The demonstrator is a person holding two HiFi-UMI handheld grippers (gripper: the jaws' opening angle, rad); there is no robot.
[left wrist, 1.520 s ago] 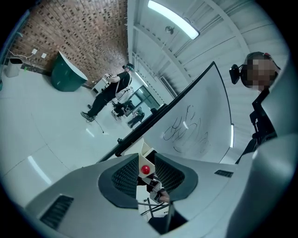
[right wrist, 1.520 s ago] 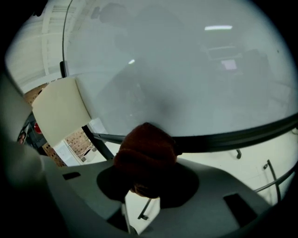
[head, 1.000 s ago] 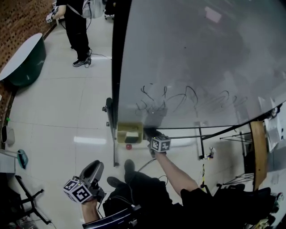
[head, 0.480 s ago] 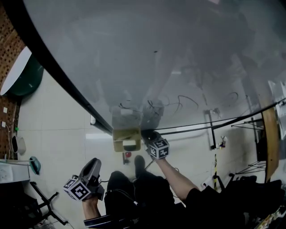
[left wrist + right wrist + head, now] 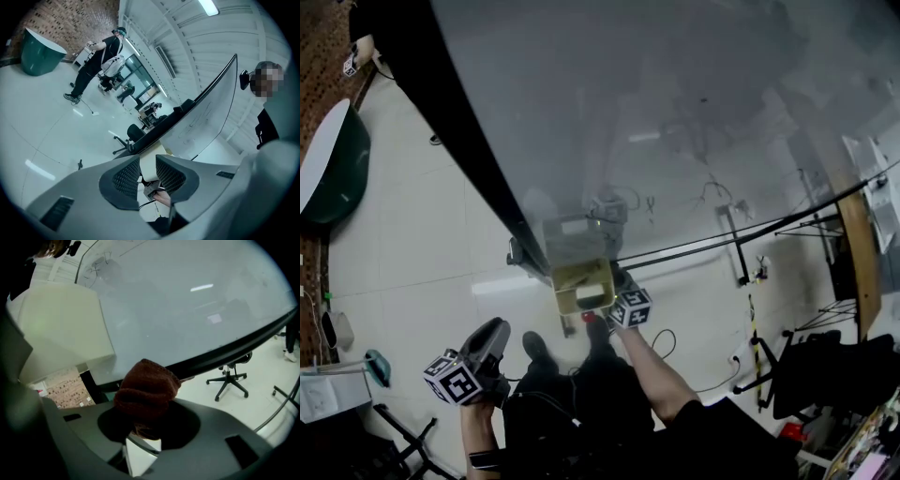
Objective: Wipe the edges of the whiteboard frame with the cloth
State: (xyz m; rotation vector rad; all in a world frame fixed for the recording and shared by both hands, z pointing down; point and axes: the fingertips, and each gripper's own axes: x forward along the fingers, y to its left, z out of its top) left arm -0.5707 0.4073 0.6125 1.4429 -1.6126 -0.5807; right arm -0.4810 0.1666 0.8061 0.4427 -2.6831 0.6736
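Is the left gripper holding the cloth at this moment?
No, the left gripper has its jaws apart with nothing between them; the brown cloth sits in the right gripper.

Low in the frame, the person wears dark clothes (image 5: 609,408) and dark shoes (image 5: 534,349). The grey left gripper (image 5: 495,330) and right gripper (image 5: 617,281) each carry a black-and-white cube (image 5: 452,380).

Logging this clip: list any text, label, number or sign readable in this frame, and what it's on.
No readable text anywhere.
Large grey whiteboard: faint dark pen scribbles, loops only, no letters legible.
Marker cubes on left gripper and right gripper: black-and-white square code patterns, no words.
Dark red knitted cloth in the right gripper: no tag visible.
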